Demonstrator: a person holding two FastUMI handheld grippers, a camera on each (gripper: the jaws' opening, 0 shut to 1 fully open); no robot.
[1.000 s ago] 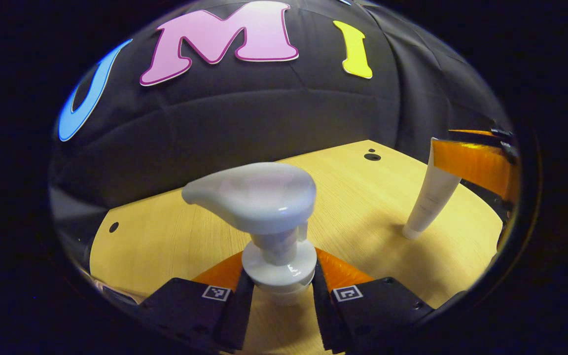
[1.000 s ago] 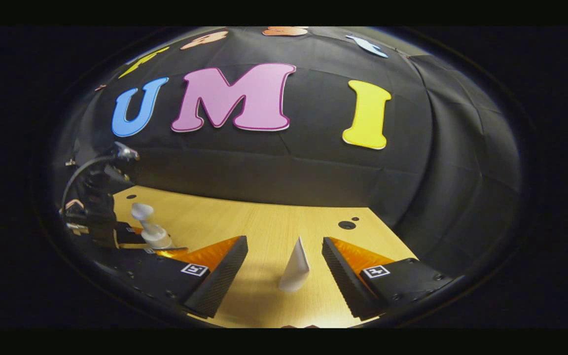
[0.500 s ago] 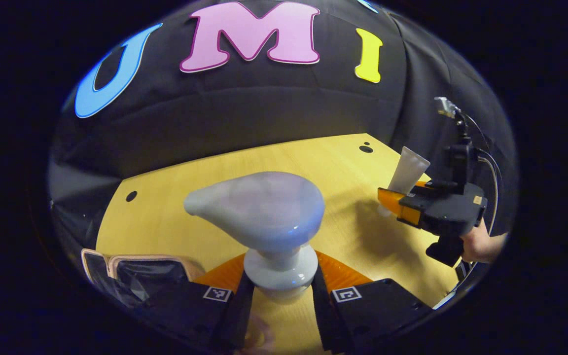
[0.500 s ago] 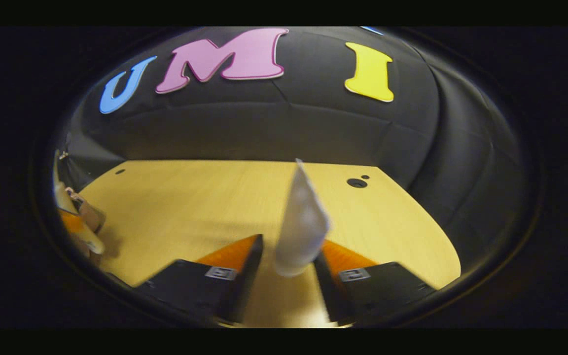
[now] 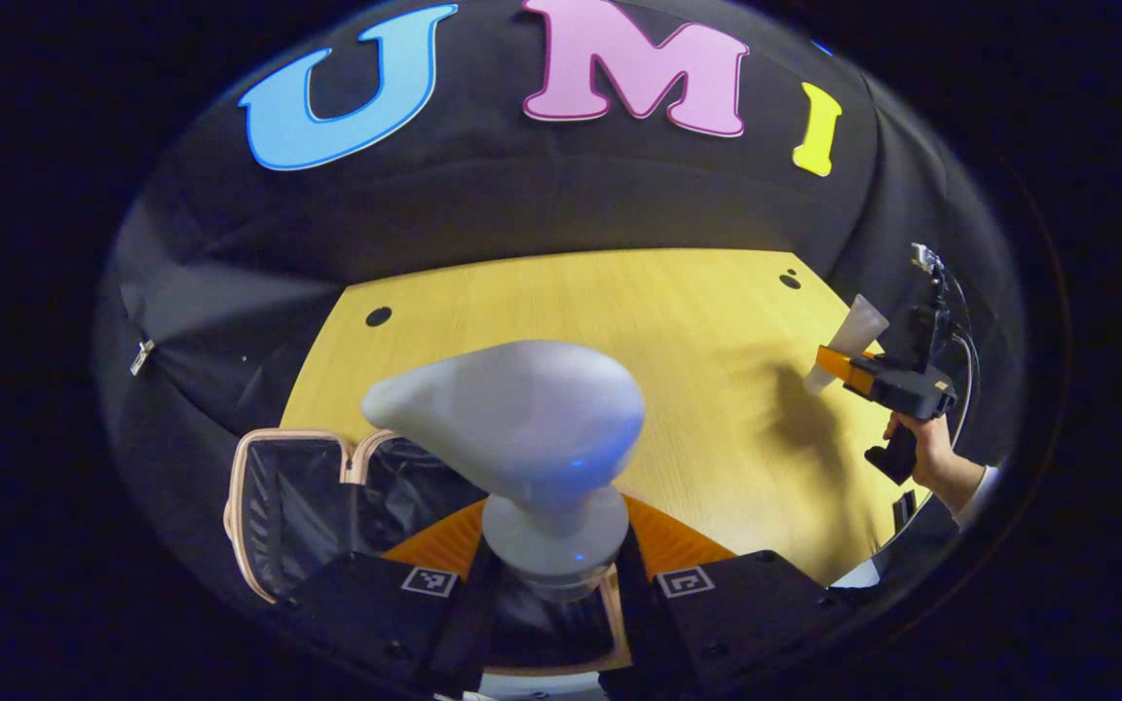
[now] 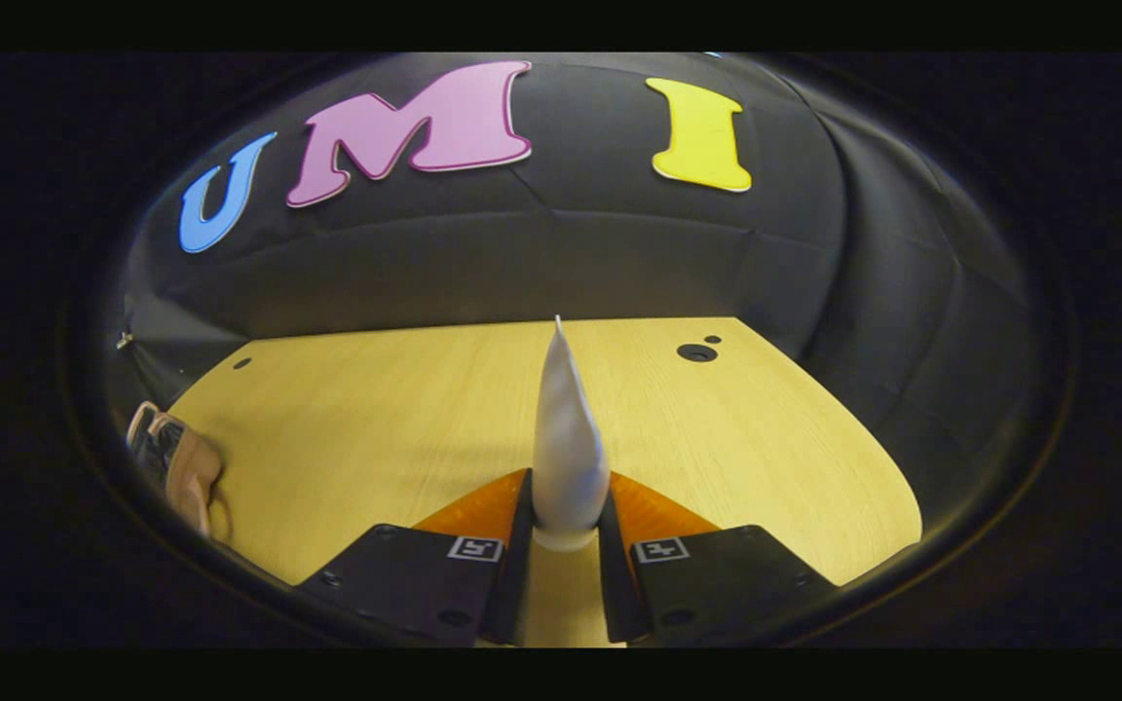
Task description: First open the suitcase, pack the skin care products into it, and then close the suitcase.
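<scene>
left hand-held gripper (image 5: 553, 604), pump bottle (image 5: 532, 458) now over suitcase (image 5: 308, 506)

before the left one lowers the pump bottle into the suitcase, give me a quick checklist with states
1. Left gripper shut on the pump bottle: ok.
2. Suitcase open, dark lining showing: ok.
3. Pump bottle over the suitcase opening: ok, roughly; exact height cannot tell.
4. Right gripper shut on the white tube: ok.
5. Right gripper away from the suitcase, over the table: ok.
6. Room inside the suitcase: cannot tell.
</scene>
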